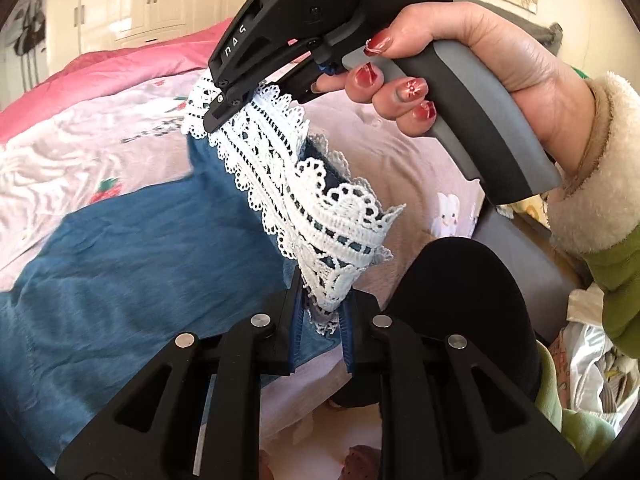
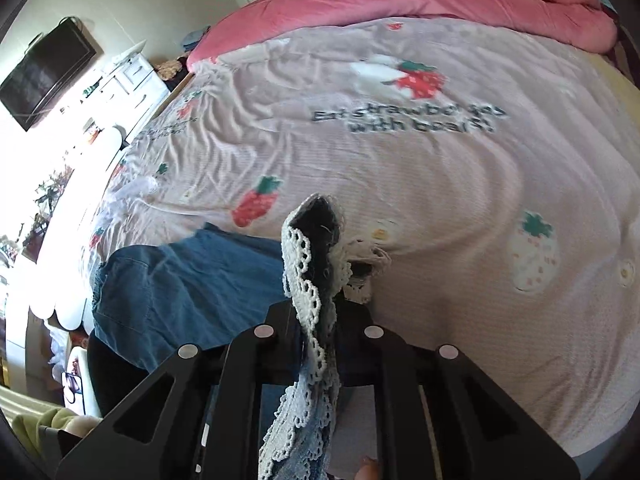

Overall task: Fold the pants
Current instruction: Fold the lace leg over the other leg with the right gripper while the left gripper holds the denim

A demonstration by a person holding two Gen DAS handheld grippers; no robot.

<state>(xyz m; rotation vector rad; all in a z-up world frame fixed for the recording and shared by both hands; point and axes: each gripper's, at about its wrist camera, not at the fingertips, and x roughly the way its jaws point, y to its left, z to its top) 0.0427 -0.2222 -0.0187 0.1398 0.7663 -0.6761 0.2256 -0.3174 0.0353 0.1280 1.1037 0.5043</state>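
Blue denim pants [image 1: 140,248] with a white lace hem [image 1: 280,168] lie partly on the bed. The hem end is lifted off the sheet and stretched between both grippers. In the left wrist view my left gripper [image 1: 322,312] is shut on one corner of the lace. At the top, a hand [image 1: 500,60] holds my right gripper [image 1: 214,120], whose tips pinch the other corner. In the right wrist view my right gripper [image 2: 320,308] is shut on the bunched lace hem [image 2: 304,264], and the rest of the pants [image 2: 192,280] trails down to the left.
The bed has a pale pink strawberry-print sheet [image 2: 440,184] and a rolled pink quilt [image 2: 440,4] along its far side. A wall television [image 2: 48,68] and white drawers [image 2: 136,76] stand to the left. White wardrobes [image 1: 152,0] stand behind the bed.
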